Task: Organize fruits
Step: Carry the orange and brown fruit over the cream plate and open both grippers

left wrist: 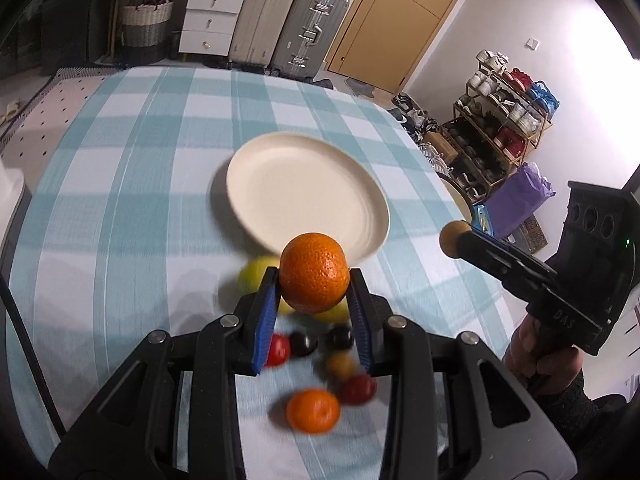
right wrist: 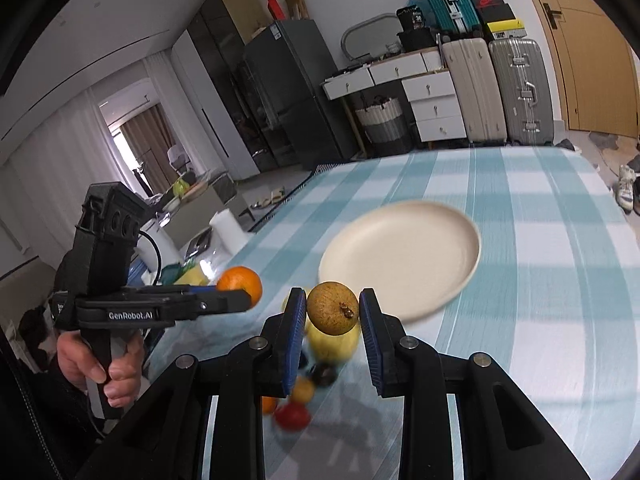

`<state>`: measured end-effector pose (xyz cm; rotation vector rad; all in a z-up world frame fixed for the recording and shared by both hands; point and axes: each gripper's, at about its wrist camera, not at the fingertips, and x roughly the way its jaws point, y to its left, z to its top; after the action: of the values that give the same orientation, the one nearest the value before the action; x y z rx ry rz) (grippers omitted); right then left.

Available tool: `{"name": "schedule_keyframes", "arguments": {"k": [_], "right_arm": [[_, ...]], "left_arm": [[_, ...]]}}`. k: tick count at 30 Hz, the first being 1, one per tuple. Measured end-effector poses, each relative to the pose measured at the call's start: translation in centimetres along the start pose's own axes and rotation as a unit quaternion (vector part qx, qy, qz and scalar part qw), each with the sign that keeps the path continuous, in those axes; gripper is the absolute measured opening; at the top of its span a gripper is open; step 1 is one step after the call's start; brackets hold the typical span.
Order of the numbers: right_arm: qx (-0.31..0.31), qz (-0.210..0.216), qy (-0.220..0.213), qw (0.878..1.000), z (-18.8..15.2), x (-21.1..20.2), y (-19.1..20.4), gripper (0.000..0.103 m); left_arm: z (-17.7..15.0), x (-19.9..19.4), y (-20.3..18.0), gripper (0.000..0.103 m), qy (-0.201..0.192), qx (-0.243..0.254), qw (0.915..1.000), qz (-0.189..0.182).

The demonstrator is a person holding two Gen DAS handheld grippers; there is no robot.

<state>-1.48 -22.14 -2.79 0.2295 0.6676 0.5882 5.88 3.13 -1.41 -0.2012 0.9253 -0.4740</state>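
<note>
While the left gripper [left wrist: 314,280] clamps an orange [left wrist: 314,272], the right gripper [right wrist: 332,308] pinches a brown fruit [right wrist: 333,308]; both above the plate [left wrist: 304,188].

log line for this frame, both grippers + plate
left gripper: shut on orange | right gripper: shut on brown fruit | plate: bare | both fruits lifted off table

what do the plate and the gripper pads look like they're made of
Plate: cream, matte, faint concentric ridges and no glare, so likely unglazed-look ceramic or melamine; cannot tell which. Pads of the left gripper: blue with fine ribbing, probably rubber or soft plastic, set in black hard plastic fingers.
</note>
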Motion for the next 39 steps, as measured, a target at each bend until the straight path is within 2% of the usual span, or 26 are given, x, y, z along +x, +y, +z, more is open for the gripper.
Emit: {"name": "schedule_keyframes", "arguments": {"k": [6, 19, 28, 36, 38, 39], "right_arm": [[-0.012, -0.005, 0.006, 1.0, 3.1, 2.0, -1.7, 0.028], [0.027, -0.017, 0.031, 0.999, 8.1, 9.9, -7.4, 0.028], [0.052, -0.036, 0.057, 0.996, 8.1, 15.2, -10.0, 0.028], [0.077, -0.043, 0.06, 0.994, 7.6, 17.3, -11.5, 0.029], [0.082, -0.041, 0.062, 0.994, 7.5, 17.5, -11.6, 0.037], [0.085, -0.045, 0.061, 0.993, 7.5, 17.4, -11.8, 0.048]], "left_arm": [[4.1, 2.8, 0.0, 0.031, 0.01, 0.007, 0.9999, 0.002], [12.4, 11.2, 1.9, 0.031, 0.047, -0.006, 0.9988, -0.015], [13.9, 17.1, 3.3, 0.031, 0.082, -0.013, 0.9963, -0.022], [14.9, 20.0, 4.3, 0.031, 0.093, -0.03, 0.9948, -0.029], [15.2, 20.1, 4.4, 0.032, 0.092, -0.033, 0.995, -0.025], [15.2, 20.1, 4.3, 0.039, 0.089, -0.03, 0.9954, -0.02]]}}
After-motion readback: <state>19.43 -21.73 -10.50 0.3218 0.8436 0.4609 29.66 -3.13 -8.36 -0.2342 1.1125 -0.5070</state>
